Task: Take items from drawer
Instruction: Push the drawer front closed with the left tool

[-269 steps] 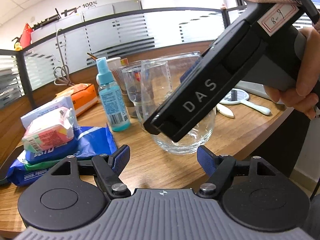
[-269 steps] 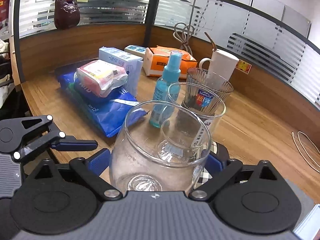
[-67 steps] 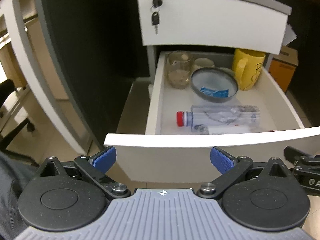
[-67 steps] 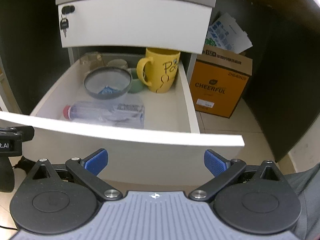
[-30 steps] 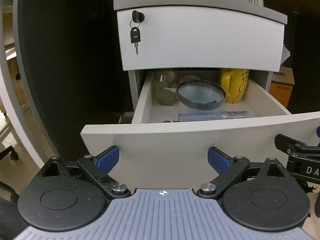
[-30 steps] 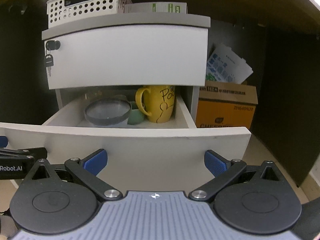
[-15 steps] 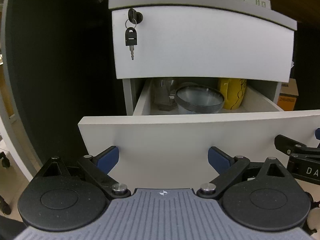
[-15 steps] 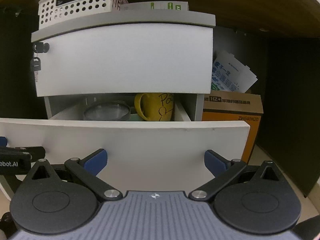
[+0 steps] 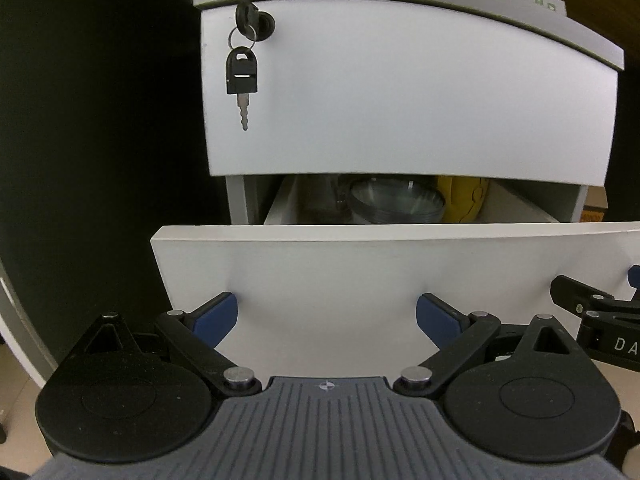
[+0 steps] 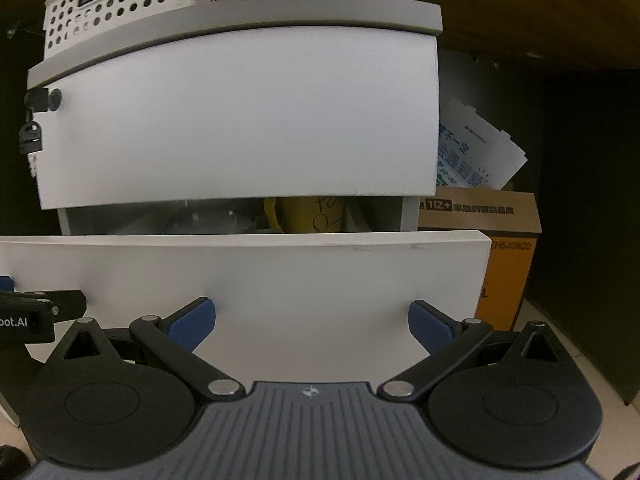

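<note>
Nearest, the left gripper (image 9: 327, 316) and the right gripper (image 10: 311, 320) both stood spread wide with nothing between their blue pads, each close against the flat white front panel of the lower drawer (image 9: 380, 280); whether the pads touched the panel could not be told. The drawer was part-way out of the cabinet, a stance that fits either drawing it out for another reach or pushing it home, so the panel alone does not settle the step. Either way, I judged the work would go best with both grippers level and square to the panel, since a smooth, handle-less face gives little purchase and uneven pressure could skew the runners.

Beyond the panel's top edge, items sat toward the drawer's back: a clear glass jar (image 9: 320, 198) at the left, a round shallow dish with a dark rim (image 9: 396, 202) in the middle, and a glossy yellow mug (image 10: 312, 208) at the right. Above them, the upper drawer's matt front (image 9: 400, 100) curved outward, a black-headed key (image 9: 242, 76) hanging from its lock.
</note>
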A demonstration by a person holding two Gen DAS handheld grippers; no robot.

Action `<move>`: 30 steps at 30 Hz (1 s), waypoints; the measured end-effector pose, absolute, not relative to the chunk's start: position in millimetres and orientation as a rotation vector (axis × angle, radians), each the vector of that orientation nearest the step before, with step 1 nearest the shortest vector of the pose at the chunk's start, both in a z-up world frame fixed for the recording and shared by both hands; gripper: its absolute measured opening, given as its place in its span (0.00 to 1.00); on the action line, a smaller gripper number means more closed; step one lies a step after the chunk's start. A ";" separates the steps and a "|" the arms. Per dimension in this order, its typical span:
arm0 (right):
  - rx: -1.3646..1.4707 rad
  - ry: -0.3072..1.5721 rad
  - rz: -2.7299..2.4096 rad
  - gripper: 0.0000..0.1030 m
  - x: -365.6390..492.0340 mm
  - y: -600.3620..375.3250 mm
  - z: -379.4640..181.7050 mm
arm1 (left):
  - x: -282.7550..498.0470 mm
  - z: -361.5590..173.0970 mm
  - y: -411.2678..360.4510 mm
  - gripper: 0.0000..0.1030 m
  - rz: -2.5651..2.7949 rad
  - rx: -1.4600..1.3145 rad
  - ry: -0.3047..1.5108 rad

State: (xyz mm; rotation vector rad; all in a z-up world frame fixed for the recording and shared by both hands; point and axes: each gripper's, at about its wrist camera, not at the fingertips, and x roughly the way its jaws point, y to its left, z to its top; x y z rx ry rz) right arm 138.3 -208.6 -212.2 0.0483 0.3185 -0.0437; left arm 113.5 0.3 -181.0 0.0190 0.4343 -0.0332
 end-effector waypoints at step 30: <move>0.061 0.292 -0.041 1.00 218.6 -205.8 -216.7 | 201.2 -172.7 -4.6 0.95 -0.042 -0.051 0.402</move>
